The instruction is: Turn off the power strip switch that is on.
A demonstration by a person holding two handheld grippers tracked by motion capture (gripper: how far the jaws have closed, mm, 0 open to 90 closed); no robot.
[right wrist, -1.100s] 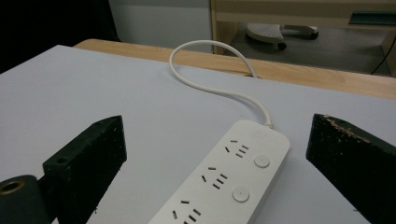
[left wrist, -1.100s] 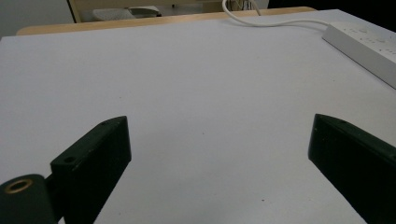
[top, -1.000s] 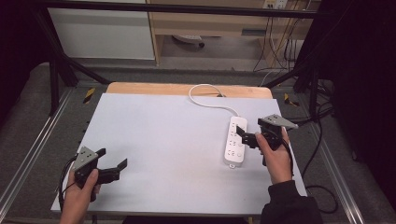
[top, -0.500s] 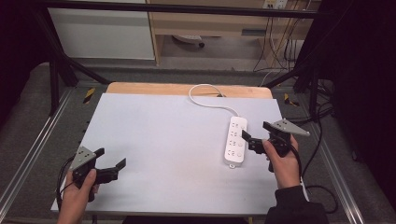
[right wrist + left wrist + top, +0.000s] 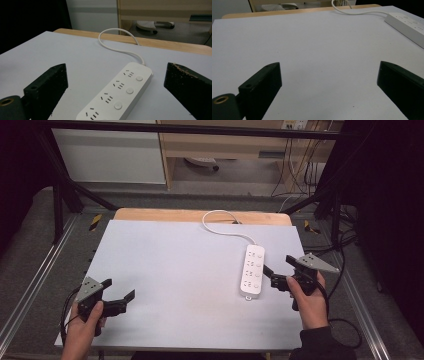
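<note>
A white power strip (image 5: 252,270) lies flat on the right half of the pale grey tabletop (image 5: 175,265), and its white cord (image 5: 223,223) loops off over the far edge. My right gripper (image 5: 280,266) stands open just right of the strip, apart from it. In the right gripper view the power strip (image 5: 120,95) lies between and beyond the wide jaws of the right gripper (image 5: 115,75). My left gripper (image 5: 120,289) is open near the front left corner with nothing between its jaws. In the left gripper view the left gripper (image 5: 329,75) faces bare tabletop, with the power strip (image 5: 407,25) far off at the right.
A wooden strip (image 5: 200,215) runs along the table's far edge. Metal rails (image 5: 30,285) flank the table on both sides. Cables (image 5: 345,320) trail from the right gripper over the right edge. Shelving and a chair base (image 5: 200,162) stand beyond the table.
My right gripper has drawn back to the right, off the power strip's side. The left gripper has barely shifted. The strip has stayed in place.
</note>
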